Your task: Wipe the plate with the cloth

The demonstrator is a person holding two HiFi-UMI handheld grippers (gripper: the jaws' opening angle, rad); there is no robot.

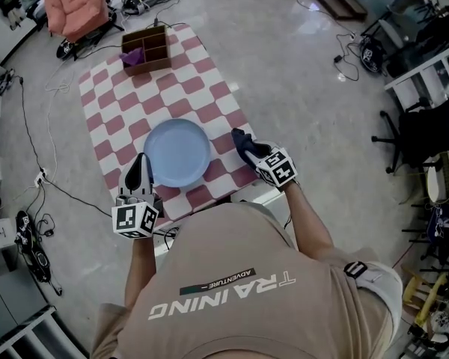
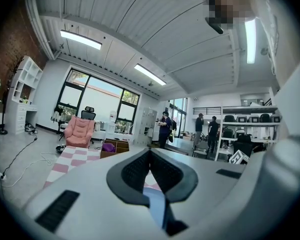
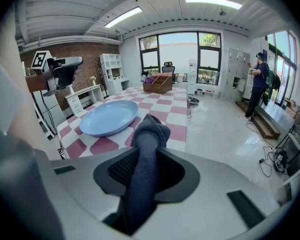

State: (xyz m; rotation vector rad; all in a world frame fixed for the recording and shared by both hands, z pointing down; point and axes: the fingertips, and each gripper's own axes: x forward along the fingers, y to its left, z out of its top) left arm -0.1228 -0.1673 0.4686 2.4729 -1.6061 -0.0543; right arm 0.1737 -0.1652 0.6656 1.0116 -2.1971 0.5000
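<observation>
A light blue plate [image 1: 176, 152] lies on the pink-and-white checked table [image 1: 202, 73] near its front edge. My left gripper [image 1: 144, 172] reaches level onto the plate's left rim. In the left gripper view its jaws [image 2: 150, 156] are shut with a sliver of the blue plate [image 2: 155, 204] between them. My right gripper [image 1: 247, 149] hangs just right of the plate, tilted down, shut on a dark blue cloth [image 1: 243, 142]. In the right gripper view the cloth [image 3: 145, 154] stands rolled up between the pads, with the plate [image 3: 109, 118] ahead and to the left, apart from it.
A brown compartment box [image 1: 146, 48] with something purple inside stands at the table's far end. A pink armchair [image 1: 75, 2] and cables lie on the floor beyond. People stand far off in the room [image 3: 255, 84].
</observation>
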